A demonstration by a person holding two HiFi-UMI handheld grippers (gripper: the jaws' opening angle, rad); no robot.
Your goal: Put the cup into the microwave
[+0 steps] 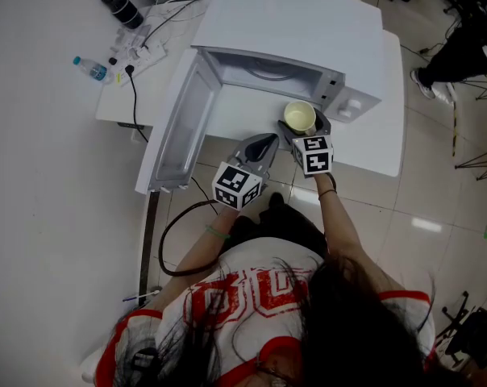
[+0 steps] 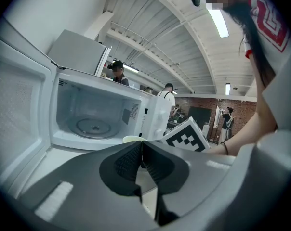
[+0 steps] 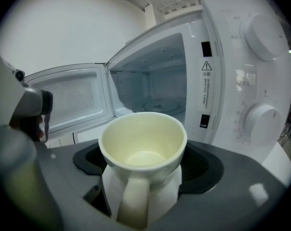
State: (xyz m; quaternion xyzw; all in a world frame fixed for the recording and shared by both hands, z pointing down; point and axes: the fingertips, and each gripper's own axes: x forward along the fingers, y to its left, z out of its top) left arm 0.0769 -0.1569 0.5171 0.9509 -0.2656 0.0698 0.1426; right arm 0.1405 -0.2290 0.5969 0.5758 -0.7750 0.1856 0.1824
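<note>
Plainly the cup [image 3: 143,141] is not in the microwave [image 1: 296,22] yet. It is a pale, empty mug, upright, with its handle turned back toward the person. The right hand-held gripper [image 3: 144,165] pinches it, one jaw against each side of its body. In the head view the cup sits just outside the front of the oven, before the right edge of the opening and close to the control panel [image 3: 254,81] with its two dials. Whether its base rests on the white surface [image 1: 380,139] or hangs a little above it I cannot tell.

The left hand-held gripper [image 2: 141,160] has its jaws pressed together on nothing. It hovers just left of the right one, in front of the opening.

The door [image 1: 179,127] is already swung wide to the left, so the cavity is open and the glass turntable [image 2: 92,126] lies bare inside, with nothing in the way.

By my reading, the opening and the grasp are done, and the placing itself remains. The cup has to shift left to line up with the opening, go in over the sill, and settle upright on the turntable. Then the jaws must part and draw back without tipping it. The task does not ask for the door to be closed.
</note>
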